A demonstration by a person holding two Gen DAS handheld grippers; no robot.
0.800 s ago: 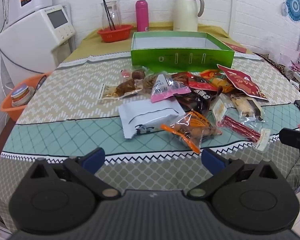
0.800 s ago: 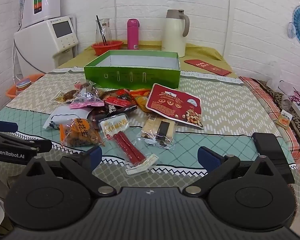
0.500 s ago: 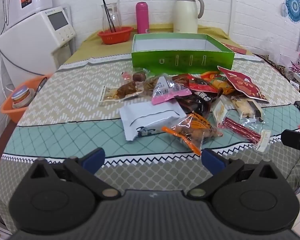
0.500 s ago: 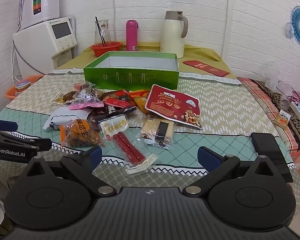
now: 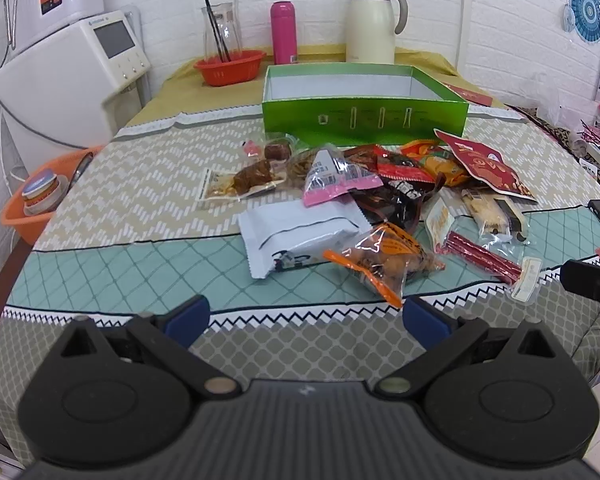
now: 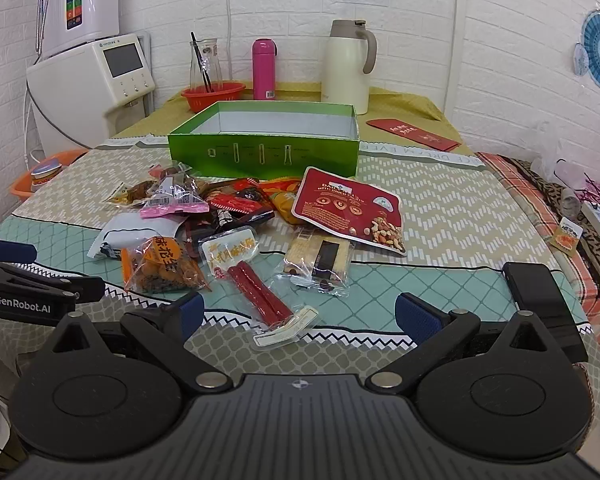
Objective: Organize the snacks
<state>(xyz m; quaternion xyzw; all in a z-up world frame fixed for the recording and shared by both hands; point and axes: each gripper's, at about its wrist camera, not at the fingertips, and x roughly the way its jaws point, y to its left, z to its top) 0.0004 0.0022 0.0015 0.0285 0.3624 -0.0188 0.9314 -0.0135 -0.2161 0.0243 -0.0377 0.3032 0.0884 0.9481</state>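
Several snack packets lie heaped mid-table in front of an empty green box [image 5: 364, 118] [image 6: 264, 152]. Among them are a white pouch [image 5: 300, 232], an orange-labelled bag [image 5: 384, 260] [image 6: 162, 266], a pack of red sausage sticks [image 6: 256, 286] [image 5: 480, 256], a red nut pouch [image 6: 348, 208] and a pink-edged packet [image 5: 334, 180]. My left gripper [image 5: 306, 316] hovers open over the table's near edge, short of the white pouch. My right gripper [image 6: 296, 316] is open too, just before the sausage pack's near end. Nothing sits between either pair of fingers.
Behind the box stand a cream thermos jug [image 5: 374, 24], a pink bottle [image 5: 284, 32] and a red basket with a glass carafe [image 5: 230, 66]. A white appliance [image 5: 72, 80] and an orange basket [image 5: 40, 200] are at left. A black phone [image 6: 540, 296] lies near the right edge.
Both views have crept slightly forward toward the snacks and tipped a little; nothing on the table has moved and both grippers stay open.
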